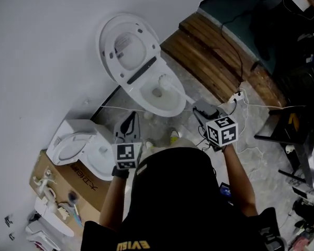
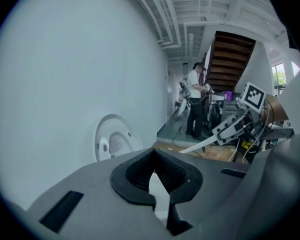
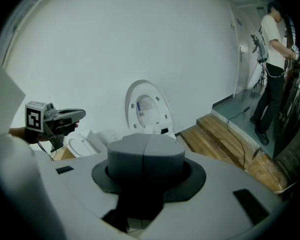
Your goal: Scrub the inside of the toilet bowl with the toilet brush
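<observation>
Just ahead of the right hand-held gripper [image 1: 201,110], whose jaws are pressed together on the white handle of the toilet brush [image 1: 166,81], the brush head sits inside the toilet bowl [image 1: 170,109], while off to its left the left hand-held gripper [image 2: 155,180] hangs with jaws slightly parted and empty.

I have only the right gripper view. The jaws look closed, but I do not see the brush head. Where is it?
Observer: In the head view, the brush head lies inside the toilet bowl.
Operator: Do my jaws really grip it?
Observer: Yes; the left gripper view shows the white toilet brush handle coming out of the right gripper.
Operator: And the other side?
Observer: The left gripper is open, nothing between its jaws.
</observation>
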Demonstrator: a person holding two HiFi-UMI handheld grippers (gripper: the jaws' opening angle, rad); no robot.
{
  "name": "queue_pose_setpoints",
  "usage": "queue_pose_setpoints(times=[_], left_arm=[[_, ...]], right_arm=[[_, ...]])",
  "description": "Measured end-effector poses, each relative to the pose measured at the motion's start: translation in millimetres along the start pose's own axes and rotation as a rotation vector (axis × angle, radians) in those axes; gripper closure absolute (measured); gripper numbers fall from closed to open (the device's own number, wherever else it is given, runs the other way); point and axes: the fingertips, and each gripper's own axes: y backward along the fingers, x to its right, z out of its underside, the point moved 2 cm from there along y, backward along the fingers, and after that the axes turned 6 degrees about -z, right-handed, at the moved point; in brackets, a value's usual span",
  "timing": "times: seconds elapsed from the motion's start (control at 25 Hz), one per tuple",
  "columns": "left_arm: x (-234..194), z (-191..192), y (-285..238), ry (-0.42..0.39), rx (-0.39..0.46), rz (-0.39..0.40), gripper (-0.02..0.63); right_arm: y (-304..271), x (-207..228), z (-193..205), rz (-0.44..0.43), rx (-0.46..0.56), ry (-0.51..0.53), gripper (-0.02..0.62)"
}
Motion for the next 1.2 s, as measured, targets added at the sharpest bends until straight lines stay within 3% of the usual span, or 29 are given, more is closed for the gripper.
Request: queue_pose_setpoints(times=[0.2,0.44,0.6,0.84,1.2], left_arm=[[1,-31,7,0.021,0.071,0.013,0.588],[26,-38,15,0.017,0.095,0.057,0.588],[28,-37,17,0.002,0.099,0.061,0.588],[13,-36,24,0.048,0.125,0.028,0.588],[-11,-17,30,0.043,0.082,-0.026,0.588]], right_arm=[[46,10,-30,0.005,0.059,0.055,0.437],[75,2,-35,0.012,0.081,0.110,0.437],[69,-15,-33,-0.006,0.047,0.172,0.437],[48,-35,-31,0.000,0.001,0.222,0.437],[32,-44,-49,-0.009,-0.006,0.262,0.437]])
